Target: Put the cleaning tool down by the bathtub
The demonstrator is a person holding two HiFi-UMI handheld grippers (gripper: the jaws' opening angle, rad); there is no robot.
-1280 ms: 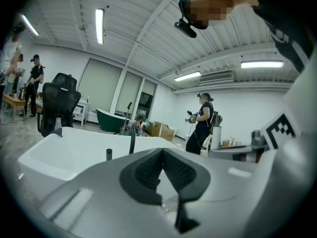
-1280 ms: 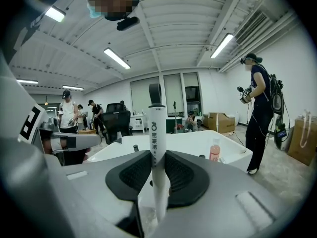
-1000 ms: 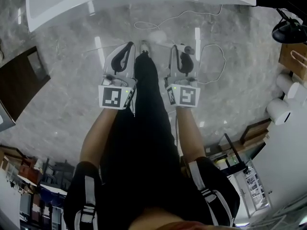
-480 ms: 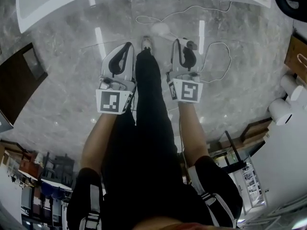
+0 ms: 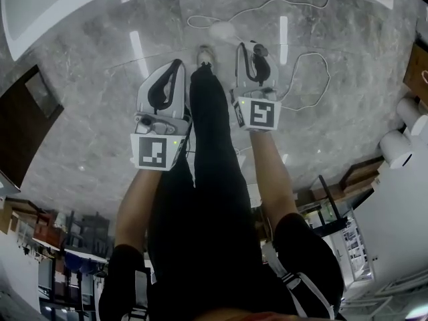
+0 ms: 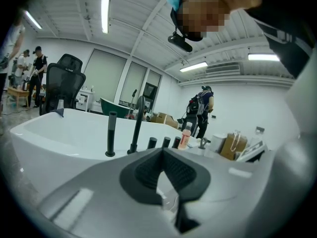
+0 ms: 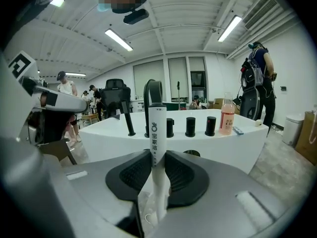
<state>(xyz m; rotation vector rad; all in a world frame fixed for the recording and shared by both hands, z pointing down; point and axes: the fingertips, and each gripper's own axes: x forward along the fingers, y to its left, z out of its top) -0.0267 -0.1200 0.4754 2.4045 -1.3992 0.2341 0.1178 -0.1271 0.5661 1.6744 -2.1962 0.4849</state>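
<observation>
In the right gripper view, the cleaning tool (image 7: 157, 128) is a thin white printed handle with a black loop on top. It stands upright between the pads of my right gripper (image 7: 157, 155), which is shut on it. In the head view, that right gripper (image 5: 254, 45) hangs over the grey marble floor, and the cleaning tool's dark end (image 5: 259, 48) pokes out at its tip. Beside my leg, my left gripper (image 5: 178, 64) is shut and empty; in its own view, the left gripper's (image 6: 162, 152) pads meet at the tips. The white bathtub (image 7: 198, 143) stands just ahead of both, and the bathtub's rim (image 5: 40, 5) shows in the head view.
Black faucet fittings (image 7: 130, 115) and a pink bottle (image 7: 227, 118) stand on the tub's ledge. A white cable (image 5: 301, 65) loops over the floor near the right gripper. A dark cabinet (image 5: 27, 122) is at the left and white rolls (image 5: 401, 146) at the right. People stand in the background.
Both grippers have sunk toward the floor, the right one still shut on the tool. The tub's rim has slid toward the top edge of the head view.
</observation>
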